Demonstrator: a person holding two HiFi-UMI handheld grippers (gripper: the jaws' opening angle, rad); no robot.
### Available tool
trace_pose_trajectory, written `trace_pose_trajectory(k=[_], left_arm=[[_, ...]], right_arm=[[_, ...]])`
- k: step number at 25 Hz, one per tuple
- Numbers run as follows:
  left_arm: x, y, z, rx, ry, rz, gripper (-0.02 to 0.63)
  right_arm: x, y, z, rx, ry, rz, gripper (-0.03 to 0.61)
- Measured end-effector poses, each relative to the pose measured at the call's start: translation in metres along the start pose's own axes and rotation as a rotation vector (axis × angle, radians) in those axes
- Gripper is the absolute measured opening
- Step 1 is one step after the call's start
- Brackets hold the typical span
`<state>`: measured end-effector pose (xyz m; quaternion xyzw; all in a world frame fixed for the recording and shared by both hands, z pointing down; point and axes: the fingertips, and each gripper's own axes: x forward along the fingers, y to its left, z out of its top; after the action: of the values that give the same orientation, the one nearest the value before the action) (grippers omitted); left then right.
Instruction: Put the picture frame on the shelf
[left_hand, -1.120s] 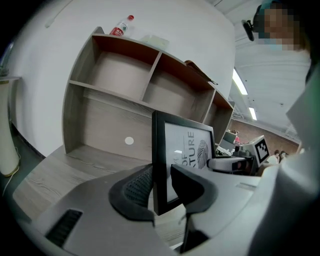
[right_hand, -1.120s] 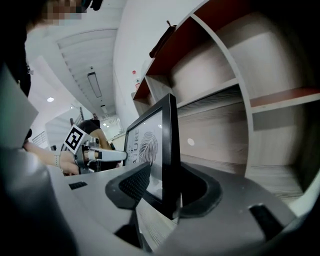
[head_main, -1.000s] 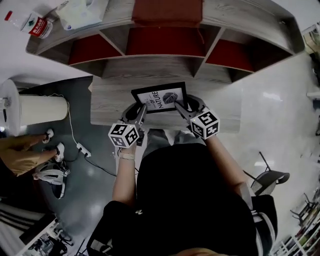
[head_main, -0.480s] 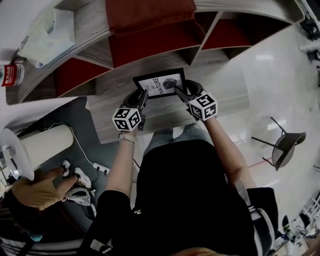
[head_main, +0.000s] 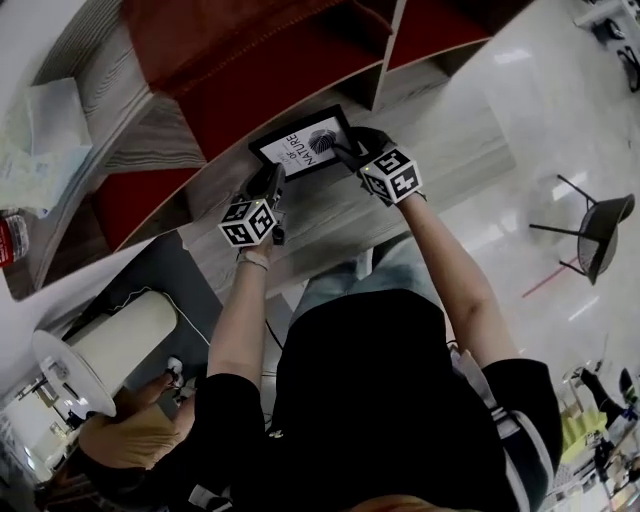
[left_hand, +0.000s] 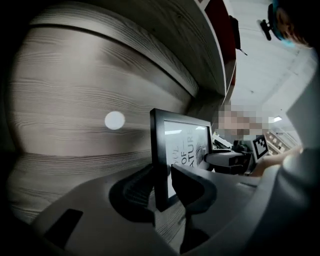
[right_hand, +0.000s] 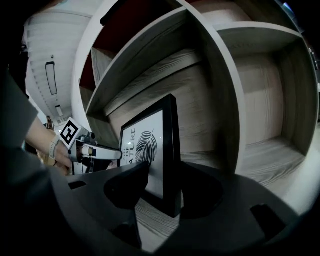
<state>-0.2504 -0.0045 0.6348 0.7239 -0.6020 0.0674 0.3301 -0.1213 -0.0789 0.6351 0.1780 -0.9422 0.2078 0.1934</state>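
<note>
The black picture frame, with a leaf print and lettering, stands upright over the grey wooden shelf board, just in front of the red-backed compartments. My left gripper is shut on its left edge, and the frame sits between the left gripper's two pads. My right gripper clasps the right edge. In the right gripper view the frame is between the right gripper's jaws, which are opening while the pads still touch it.
The shelf's open compartments rise behind the frame. A tissue pack and a bottle lie on the shelf top at left. On the floor are a white cylinder bin, another person and a chair.
Both grippers have carried the frame forward and up towards the red compartments. The head view has swung, so the shelf now runs slanted across the top left.
</note>
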Motion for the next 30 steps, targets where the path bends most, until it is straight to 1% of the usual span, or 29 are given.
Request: trace_pose_trajectory(k=[3, 8, 12, 16, 21, 26, 30], left_arm=[[0.014, 0.013, 0.0, 0.017, 0.016, -0.003, 0.106], [0.031, 0.03, -0.003, -0.007, 0.019, 0.022, 0.106], [0.042, 0.033, -0.006, -0.012, 0.024, 0.018, 0.106], [0.052, 0.041, -0.011, 0.012, 0.048, 0.016, 0.106], [0.058, 0.048, -0.009, 0.018, 0.068, 0.043, 0.106], [0.067, 0.056, -0.01, 0.083, 0.1, 0.043, 0.106], [0.075, 0.061, -0.004, 0.073, 0.094, 0.058, 0.106]], right_arm=[[0.015, -0.011, -0.002, -0.005, 0.006, -0.025, 0.172], [0.034, -0.025, -0.003, -0.022, 0.011, -0.043, 0.178], [0.044, -0.035, -0.008, -0.03, 0.024, -0.06, 0.183], [0.052, -0.043, -0.009, -0.031, 0.036, -0.081, 0.189], [0.063, -0.053, -0.013, -0.02, 0.042, -0.108, 0.195], [0.074, -0.068, -0.012, -0.051, 0.069, -0.171, 0.206], [0.084, -0.077, -0.009, -0.047, 0.074, -0.187, 0.206]])
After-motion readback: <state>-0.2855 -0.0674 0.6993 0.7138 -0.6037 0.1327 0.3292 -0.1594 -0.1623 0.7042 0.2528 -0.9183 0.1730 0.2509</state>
